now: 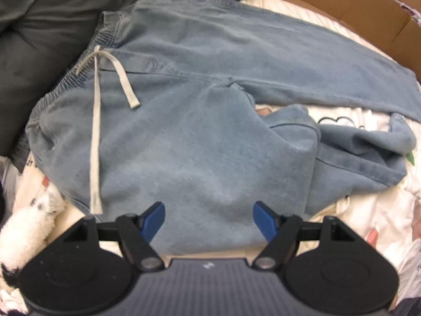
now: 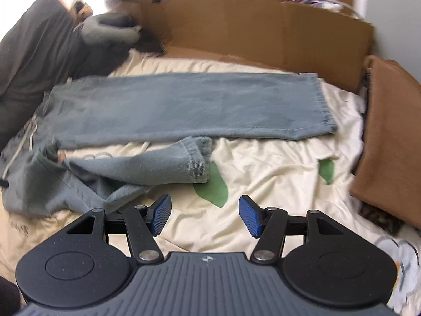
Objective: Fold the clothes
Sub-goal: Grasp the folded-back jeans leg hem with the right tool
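Home bedroom. A bed (image 2: 276, 184) with a cream printed duvet (green leaf shapes, cartoon prints), a dark grey pillow (image 2: 39, 42) at its head, light blue jeans (image 2: 184, 105) spread on top. Flattened cardboard boxes (image 2: 263, 29) lean along the far side; clutter piled behind; a fluffy white soft thing (image 1: 29, 223) at the bed's edge.

Light blue jeans (image 1: 200, 121) with pale grey drawstring (image 1: 96, 142), on cream bedsheet (image 2: 276, 184) with green leaf prints.
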A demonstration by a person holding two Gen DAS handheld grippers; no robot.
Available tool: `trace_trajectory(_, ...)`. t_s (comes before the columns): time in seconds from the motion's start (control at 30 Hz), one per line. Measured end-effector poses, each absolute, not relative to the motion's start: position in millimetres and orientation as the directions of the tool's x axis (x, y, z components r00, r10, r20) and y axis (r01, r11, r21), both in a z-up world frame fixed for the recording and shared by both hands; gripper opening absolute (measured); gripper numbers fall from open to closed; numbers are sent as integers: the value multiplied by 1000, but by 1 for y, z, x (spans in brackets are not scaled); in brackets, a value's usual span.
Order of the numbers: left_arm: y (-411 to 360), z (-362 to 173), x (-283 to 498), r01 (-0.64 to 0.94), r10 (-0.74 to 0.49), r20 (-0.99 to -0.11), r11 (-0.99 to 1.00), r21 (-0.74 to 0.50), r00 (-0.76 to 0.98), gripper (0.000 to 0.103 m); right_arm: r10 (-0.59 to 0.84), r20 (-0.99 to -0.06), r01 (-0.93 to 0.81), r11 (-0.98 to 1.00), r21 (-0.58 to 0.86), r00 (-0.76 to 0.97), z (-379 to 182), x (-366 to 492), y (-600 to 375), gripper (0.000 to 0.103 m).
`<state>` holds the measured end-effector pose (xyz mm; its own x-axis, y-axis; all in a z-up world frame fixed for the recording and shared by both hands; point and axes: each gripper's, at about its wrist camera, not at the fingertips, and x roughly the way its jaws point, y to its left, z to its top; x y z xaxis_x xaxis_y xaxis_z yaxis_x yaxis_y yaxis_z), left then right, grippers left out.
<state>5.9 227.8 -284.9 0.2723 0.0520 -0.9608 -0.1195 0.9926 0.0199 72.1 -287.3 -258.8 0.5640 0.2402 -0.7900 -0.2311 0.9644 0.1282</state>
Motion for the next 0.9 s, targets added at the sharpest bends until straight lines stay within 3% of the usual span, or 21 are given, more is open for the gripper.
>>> trace_trajectory(0.53, 222, -330, -4, -102, 61, -985, 994, 45, 160, 77, 276, -851, -389, 916, 92, 447, -333, 152, -244, 64)
trace_trajectory(0.9, 214, -339, -9, -76, 62, -991, 996, 52, 122, 79, 268, -763, -443, 896, -27, 589, -322, 153, -228, 63)
